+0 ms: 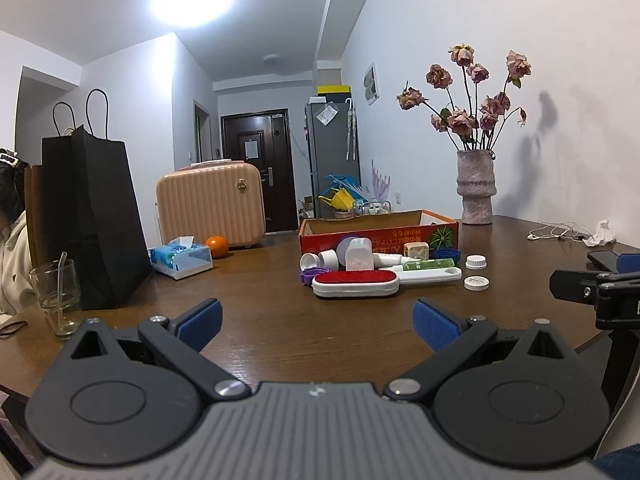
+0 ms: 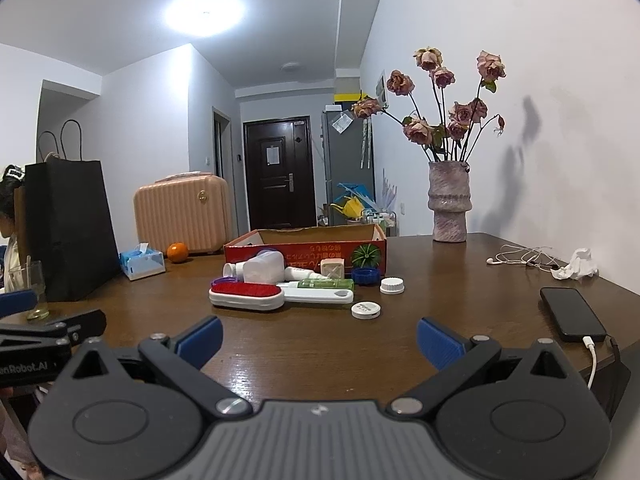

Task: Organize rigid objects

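Hovering low over the near edge of the brown wooden worktop [image 1: 260, 280]: left claw [image 1: 316, 322], blue pads spread wide, gripping nothing. Hanging alongside it in the same pose: right claw [image 2: 320, 340], jaws likewise gaping wide and empty, its tip peeking into the left wrist view at the far right.

Lying clustered mid-worktop, well apart from both claws: a white lint brush [image 2: 247, 295] with a red pad, nearest of the pile; leaning just behind it, a translucent white container [image 2: 264, 267] tipped on its side; resting beside that, a green tube [image 2: 326, 283] and a small cream cube [image 2: 332, 268]. Sitting to the right of the pile: a blue cap [image 2: 365, 276], a ridged white cap [image 2: 392, 285] and a flat white disc [image 2: 365, 310] closer in.

Standing directly behind the cluster, touching it or nearly so: a shallow red cardboard box [image 2: 304, 248], open on top.

Lying at the right worktop edge: a black phone [image 2: 572, 314] with a white cable plugged in.
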`<action>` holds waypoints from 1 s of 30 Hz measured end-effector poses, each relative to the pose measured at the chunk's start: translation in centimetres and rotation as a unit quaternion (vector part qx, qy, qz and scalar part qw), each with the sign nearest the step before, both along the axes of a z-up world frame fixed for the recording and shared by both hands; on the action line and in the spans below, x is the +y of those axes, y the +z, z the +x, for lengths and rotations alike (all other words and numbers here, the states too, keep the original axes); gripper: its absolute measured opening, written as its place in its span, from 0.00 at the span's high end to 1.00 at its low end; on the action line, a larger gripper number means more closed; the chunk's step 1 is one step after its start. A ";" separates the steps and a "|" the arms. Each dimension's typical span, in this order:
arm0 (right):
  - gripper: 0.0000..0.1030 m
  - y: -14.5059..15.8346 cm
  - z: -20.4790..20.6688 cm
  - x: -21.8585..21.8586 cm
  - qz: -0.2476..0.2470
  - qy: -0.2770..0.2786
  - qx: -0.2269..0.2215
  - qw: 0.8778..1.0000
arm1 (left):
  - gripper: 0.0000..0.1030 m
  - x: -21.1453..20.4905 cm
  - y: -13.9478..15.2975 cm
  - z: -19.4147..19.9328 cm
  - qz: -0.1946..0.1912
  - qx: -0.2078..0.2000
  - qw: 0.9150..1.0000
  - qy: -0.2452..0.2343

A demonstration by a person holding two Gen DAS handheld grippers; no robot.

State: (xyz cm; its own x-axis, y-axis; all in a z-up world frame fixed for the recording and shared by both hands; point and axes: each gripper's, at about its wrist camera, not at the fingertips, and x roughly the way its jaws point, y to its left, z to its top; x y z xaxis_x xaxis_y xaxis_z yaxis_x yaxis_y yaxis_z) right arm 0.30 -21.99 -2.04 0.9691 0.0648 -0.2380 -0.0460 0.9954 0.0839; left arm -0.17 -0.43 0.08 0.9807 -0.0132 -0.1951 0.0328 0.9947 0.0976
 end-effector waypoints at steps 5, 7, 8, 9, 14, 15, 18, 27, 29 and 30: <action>0.00 0.0 1.7 -1.0 -0.003 -0.014 -0.011 1.000 | 0.00 0.7 0.3 1.9 0.021 -0.036 0.999 0.012; 0.00 0.1 3.1 -1.6 0.003 -0.014 -0.006 1.000 | 0.00 1.1 0.8 3.4 0.023 -0.049 0.998 0.030; 0.00 0.2 3.8 -2.0 0.003 -0.017 -0.009 1.000 | 0.00 1.4 1.0 4.2 0.019 -0.051 0.998 0.034; 0.00 0.2 4.5 -2.2 0.001 -0.017 -0.011 1.000 | 0.00 1.7 1.1 5.2 0.011 -0.047 0.998 0.036; 0.00 -0.4 10.2 -4.4 -0.001 -0.002 0.002 1.000 | 0.00 2.6 0.4 10.2 -0.019 0.000 0.999 0.027; 0.00 -0.7 11.5 -4.8 -0.001 0.003 0.022 1.000 | 0.00 2.6 0.1 11.2 -0.018 0.013 1.000 0.022; 0.00 -1.4 15.4 -5.5 -0.018 0.012 0.073 0.997 | 0.00 2.0 -0.7 14.8 0.010 0.052 0.999 -0.015; 0.40 -2.3 26.9 -6.8 0.068 0.062 0.168 0.982 | 0.13 2.9 -1.2 27.3 -0.058 0.165 0.982 -0.074; 0.54 -2.6 29.3 -6.7 0.081 0.075 0.185 0.977 | 0.16 3.1 -1.5 29.7 -0.059 0.189 0.976 -0.088; 0.64 -2.8 30.3 -6.6 0.083 0.077 0.193 0.975 | 0.19 3.3 -1.7 30.7 -0.064 0.196 0.974 -0.097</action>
State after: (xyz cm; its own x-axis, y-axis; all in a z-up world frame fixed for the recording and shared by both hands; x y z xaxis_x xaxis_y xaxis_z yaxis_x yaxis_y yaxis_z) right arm 30.55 -28.63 -4.81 0.7852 0.2709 -0.5568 -0.1269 0.9505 0.2835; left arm 30.49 2.84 -1.64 0.8080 -0.2392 -0.5384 0.2304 0.9694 -0.0848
